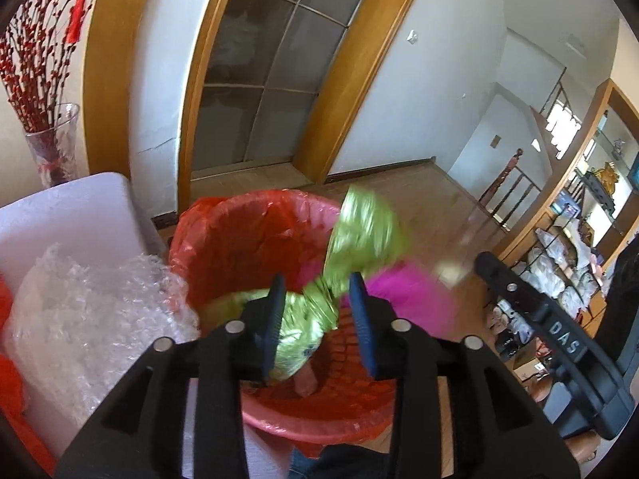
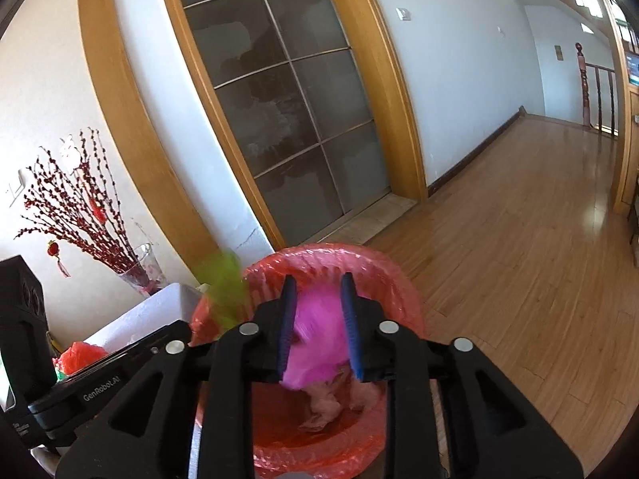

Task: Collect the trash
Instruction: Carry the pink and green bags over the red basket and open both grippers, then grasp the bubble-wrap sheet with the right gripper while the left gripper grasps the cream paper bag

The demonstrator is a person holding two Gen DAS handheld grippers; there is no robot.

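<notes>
A pink bin with a red liner (image 1: 239,235) stands on the floor; it also shows in the right wrist view (image 2: 383,275). My left gripper (image 1: 317,285) is open over the bin, with a blurred green wrapper (image 1: 359,235) between and beyond its fingers. My right gripper (image 2: 317,287) is open over the bin, with a blurred magenta wrapper (image 2: 315,339) between its fingers. Whether either wrapper touches the pads is unclear. The magenta wrapper (image 1: 399,291) and the green wrapper (image 2: 225,279) each show in the other view. Crumpled paper (image 2: 327,403) lies in the bin.
A white foam box (image 1: 76,207) left of the bin holds bubble wrap (image 1: 92,307) and a red bag (image 2: 80,353). A glass vase of red branches (image 1: 52,147) stands behind it. A glass sliding door (image 2: 287,99) is behind the bin, with wood floor (image 2: 519,239) to the right.
</notes>
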